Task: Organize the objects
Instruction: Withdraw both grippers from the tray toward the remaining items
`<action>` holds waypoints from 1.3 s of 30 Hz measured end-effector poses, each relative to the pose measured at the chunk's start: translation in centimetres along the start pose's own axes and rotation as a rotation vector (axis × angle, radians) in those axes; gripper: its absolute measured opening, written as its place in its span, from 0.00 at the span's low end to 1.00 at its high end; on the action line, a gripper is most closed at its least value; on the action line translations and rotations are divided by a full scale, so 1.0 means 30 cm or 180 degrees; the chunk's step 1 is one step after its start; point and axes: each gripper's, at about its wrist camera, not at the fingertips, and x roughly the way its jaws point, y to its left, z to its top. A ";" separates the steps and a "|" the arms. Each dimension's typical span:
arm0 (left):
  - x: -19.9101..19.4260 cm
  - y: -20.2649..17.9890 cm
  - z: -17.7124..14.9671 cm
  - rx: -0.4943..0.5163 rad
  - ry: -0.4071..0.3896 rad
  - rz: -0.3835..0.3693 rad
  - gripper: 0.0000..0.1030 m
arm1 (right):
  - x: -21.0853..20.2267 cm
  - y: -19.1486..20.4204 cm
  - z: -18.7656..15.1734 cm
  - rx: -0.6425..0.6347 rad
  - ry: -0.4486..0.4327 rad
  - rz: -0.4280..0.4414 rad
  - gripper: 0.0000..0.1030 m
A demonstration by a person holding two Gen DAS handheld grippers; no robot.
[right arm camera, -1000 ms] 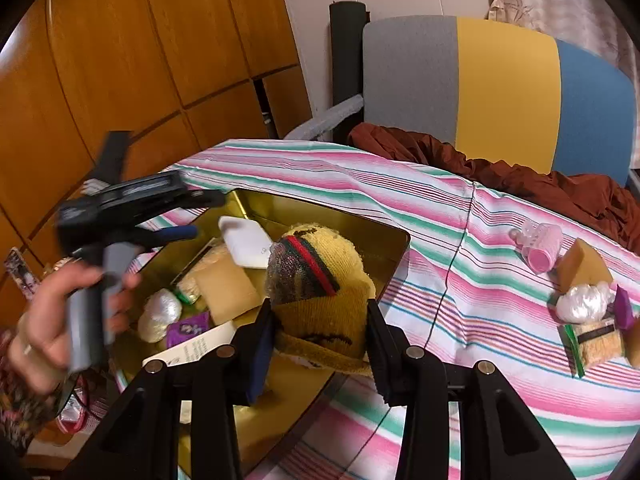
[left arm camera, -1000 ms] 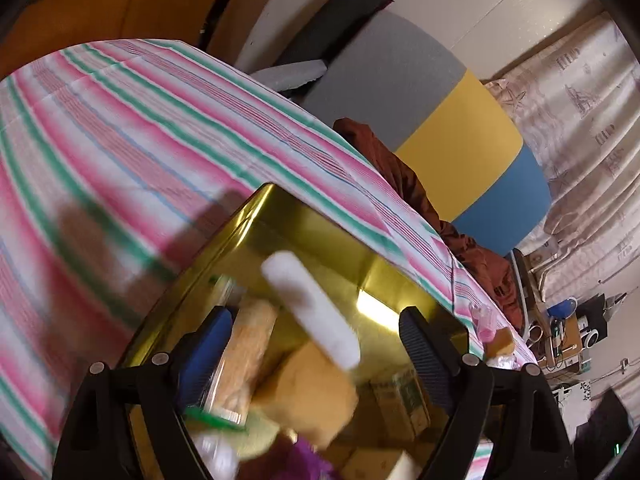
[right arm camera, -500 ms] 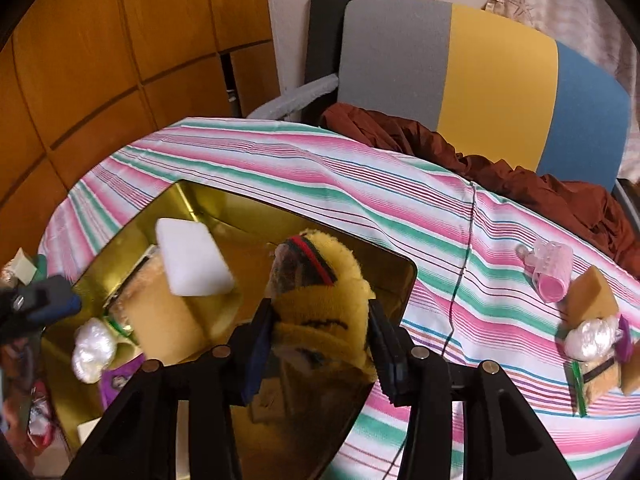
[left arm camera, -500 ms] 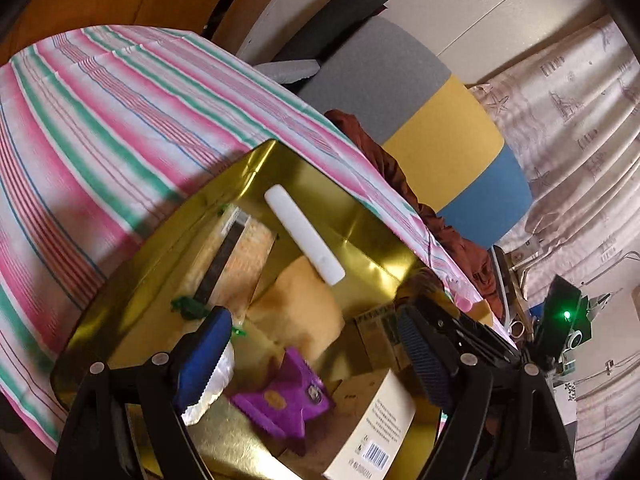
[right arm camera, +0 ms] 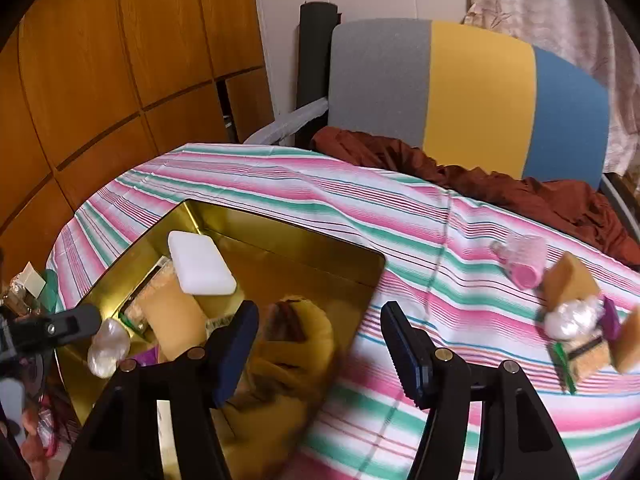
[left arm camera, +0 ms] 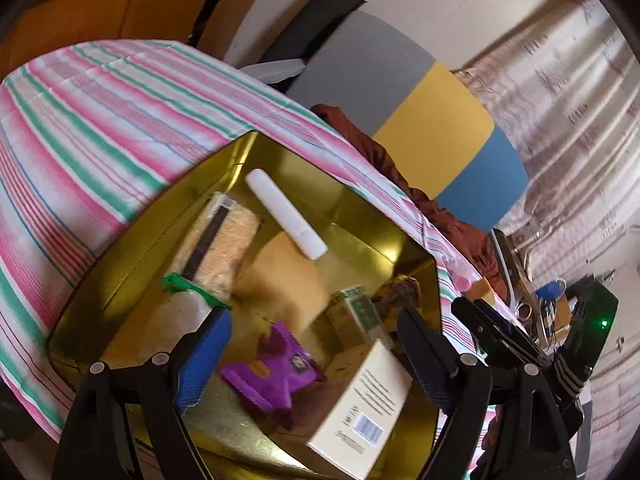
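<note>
The yellow knitted hat with a red and dark band (right arm camera: 292, 344) lies inside the gold metal tin (right arm camera: 280, 248), at the tin's corner nearest the right gripper (right arm camera: 316, 340). The right gripper's jaws have just been opening and stand well apart above the hat, with neither pad pressing on it; the hat is judged released into the tin. The left gripper (left arm camera: 312, 348) hangs over the tin's near side with its jaws wide and nothing between them.

The hat is judged soft, light and easily squashed; a pinch across its bunched crown would serve, with no risk of breakage.

Inside the tin, one white rectangular block (right arm camera: 200, 268), one tan sponge-like wedge (right arm camera: 176, 320), one clear wrapped oat-coloured bar (left arm camera: 222, 240), one crinkled clear-wrapped white lump (right arm camera: 109, 346), one purple foil packet (left arm camera: 272, 372), one cream printed carton (left arm camera: 360, 412) and one small green-printed box (left arm camera: 356, 316) are counted.

To the right of the tin, on the striped pink, green and white cloth (right arm camera: 360, 200), one pink ribbed roller (right arm camera: 524, 260) is seen, beside a blurred cluster whose pieces cannot be counted surely
</note>
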 end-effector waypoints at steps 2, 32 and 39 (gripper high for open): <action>-0.006 -0.033 -0.013 0.0097 -0.0012 -0.0023 0.83 | -0.030 -0.020 -0.022 0.0024 -0.0013 -0.0005 0.63; 0.043 -0.441 -0.260 0.1184 0.0482 -0.0385 0.83 | -0.115 -0.819 -0.246 0.1928 0.0277 -0.1224 0.69; 0.043 -0.455 -0.276 0.1236 0.0517 -0.0360 0.83 | -0.041 -0.946 -0.197 0.2357 0.0340 -0.1349 0.69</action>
